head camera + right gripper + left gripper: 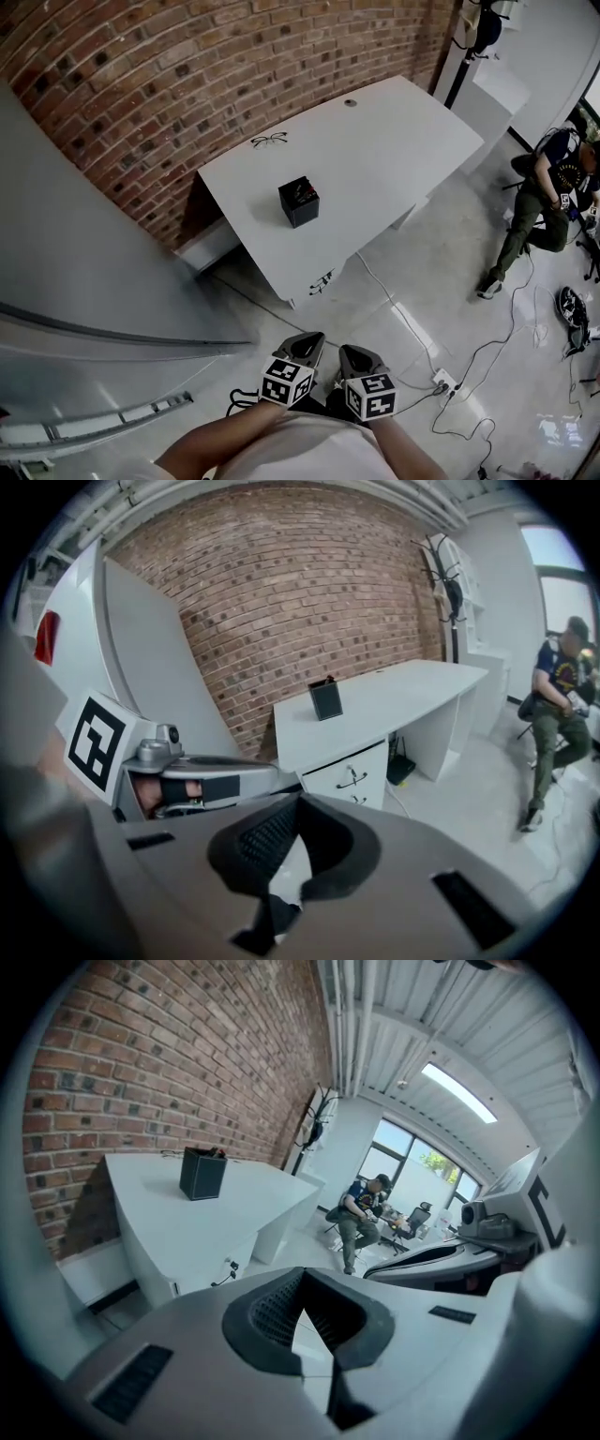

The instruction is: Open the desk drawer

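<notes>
A white desk (pixel 375 150) stands against the brick wall with a black box (pixel 298 201) on top. Its drawer front with dark handles (pixel 322 281) faces me at the near corner. In the right gripper view the drawers (pixel 352 778) sit under the desktop (pixel 394 700), below the black box (pixel 326 698). Both grippers hang side by side low in the head view, well short of the desk. My left gripper (pixel 307 345) (pixel 301 1283) is shut and empty. My right gripper (pixel 297 803) (pixel 353 355) is also shut with nothing in it.
A large white panel (pixel 84 272) leans at the left. A seated person (pixel 553 187) is at the far right. Cables and a power strip (pixel 441 380) lie on the floor to the right of my grippers. A second white desk (pixel 497 103) stands beyond.
</notes>
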### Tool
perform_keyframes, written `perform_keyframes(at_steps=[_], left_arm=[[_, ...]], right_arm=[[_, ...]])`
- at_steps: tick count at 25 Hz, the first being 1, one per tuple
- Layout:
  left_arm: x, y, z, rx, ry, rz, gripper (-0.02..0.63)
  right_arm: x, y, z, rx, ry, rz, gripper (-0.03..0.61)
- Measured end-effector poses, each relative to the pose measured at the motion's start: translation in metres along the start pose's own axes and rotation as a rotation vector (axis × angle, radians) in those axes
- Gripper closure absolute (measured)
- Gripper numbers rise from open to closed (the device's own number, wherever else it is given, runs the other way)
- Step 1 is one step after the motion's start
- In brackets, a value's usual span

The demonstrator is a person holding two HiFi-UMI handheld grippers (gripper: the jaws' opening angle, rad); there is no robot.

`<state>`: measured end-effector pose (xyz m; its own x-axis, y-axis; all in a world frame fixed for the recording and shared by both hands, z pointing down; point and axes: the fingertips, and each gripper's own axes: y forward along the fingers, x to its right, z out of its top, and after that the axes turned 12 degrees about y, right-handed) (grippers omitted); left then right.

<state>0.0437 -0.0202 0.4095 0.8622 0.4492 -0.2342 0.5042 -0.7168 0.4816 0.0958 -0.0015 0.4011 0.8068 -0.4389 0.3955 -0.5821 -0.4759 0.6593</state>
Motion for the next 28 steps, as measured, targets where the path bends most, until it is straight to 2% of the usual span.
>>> perform_keyframes(at_steps=[6, 16, 21, 24, 26, 28], left_arm=[[0.008, 0.001, 0.012, 0.035, -0.048, 0.140, 0.609], [0.006, 0.004, 0.000, 0.049, -0.145, 0.321, 0.609], [-0.005, 0.004, -0.020, 0.024, -0.210, 0.383, 0.609], [-0.020, 0.007, -0.023, 0.030, -0.222, 0.413, 0.609], [-0.036, 0.013, -0.026, 0.031, -0.222, 0.428, 0.609], [-0.041, 0.019, -0.038, 0.022, -0.246, 0.438, 0.609]], right_arm=[[0.017, -0.005, 0.010, -0.050, -0.104, 0.100, 0.563], [0.039, 0.013, 0.002, -0.153, -0.342, 0.210, 0.563], [0.051, 0.035, 0.001, -0.176, -0.574, 0.215, 0.563], [0.056, 0.055, 0.011, -0.156, -0.713, 0.205, 0.563], [0.054, 0.076, 0.021, -0.116, -0.775, 0.211, 0.563], [0.054, 0.089, 0.020, -0.098, -0.795, 0.242, 0.563]])
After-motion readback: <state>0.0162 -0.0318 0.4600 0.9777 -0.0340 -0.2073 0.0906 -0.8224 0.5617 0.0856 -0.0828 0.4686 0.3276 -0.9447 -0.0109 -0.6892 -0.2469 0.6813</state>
